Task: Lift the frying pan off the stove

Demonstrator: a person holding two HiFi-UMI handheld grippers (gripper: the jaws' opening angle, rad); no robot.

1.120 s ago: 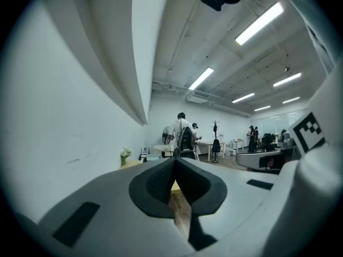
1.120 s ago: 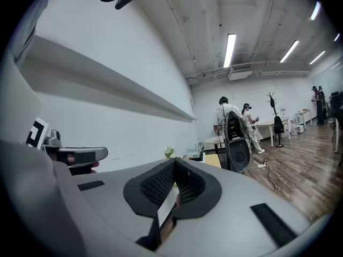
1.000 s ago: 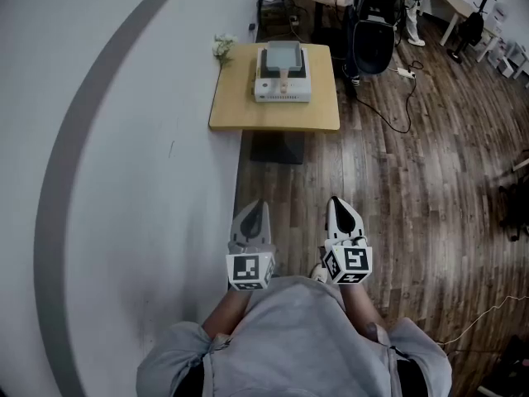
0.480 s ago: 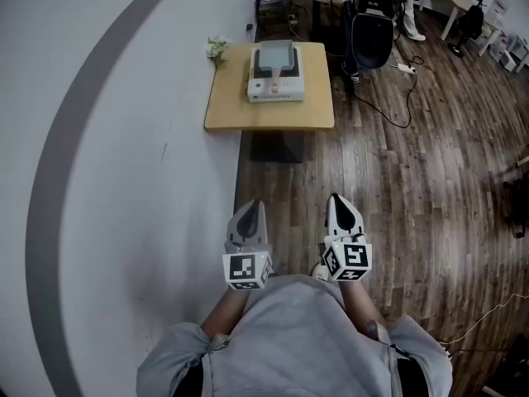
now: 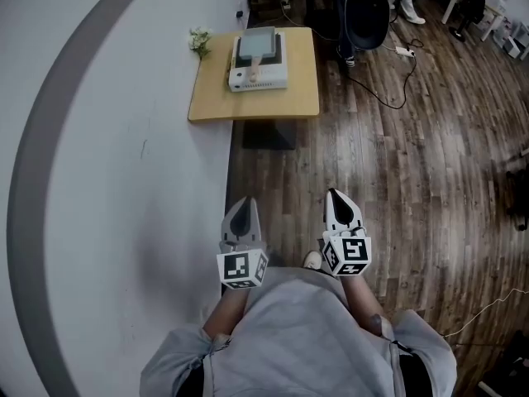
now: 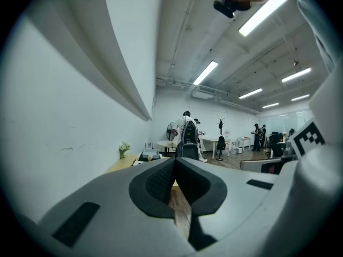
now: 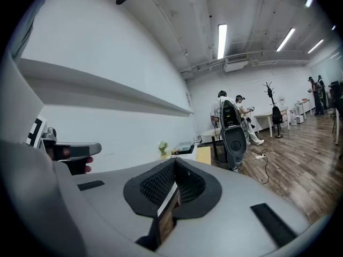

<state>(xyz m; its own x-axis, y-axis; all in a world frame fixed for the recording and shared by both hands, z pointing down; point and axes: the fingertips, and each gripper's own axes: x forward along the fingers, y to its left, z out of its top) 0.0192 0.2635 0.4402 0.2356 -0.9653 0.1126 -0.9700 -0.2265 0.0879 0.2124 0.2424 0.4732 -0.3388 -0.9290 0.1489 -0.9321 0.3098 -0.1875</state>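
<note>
Far ahead in the head view, a square grey frying pan [image 5: 256, 45] with a short wooden handle [image 5: 254, 73] rests on a white stove [image 5: 259, 79], which stands on a small wooden table [image 5: 215, 98]. My left gripper [image 5: 240, 211] and right gripper [image 5: 341, 203] are held side by side close to my body, well short of the table, both shut with nothing in them. The left gripper view looks over its shut left gripper [image 6: 175, 167] at the distant stove [image 6: 148, 156]. In the right gripper view, the stove [image 7: 183, 149] sits beyond the shut right gripper [image 7: 174, 182].
A white wall [image 5: 99, 180] with a grey band runs along the left. A small flower bunch [image 5: 197, 40] sits at the table's far left corner. A black chair [image 5: 364, 15] and floor cables [image 5: 388, 81] lie to the right of the table. People stand by desks far behind.
The table with stove and pan has slid up and to the left in the head view. Both grippers stay shut and in almost the same place.
</note>
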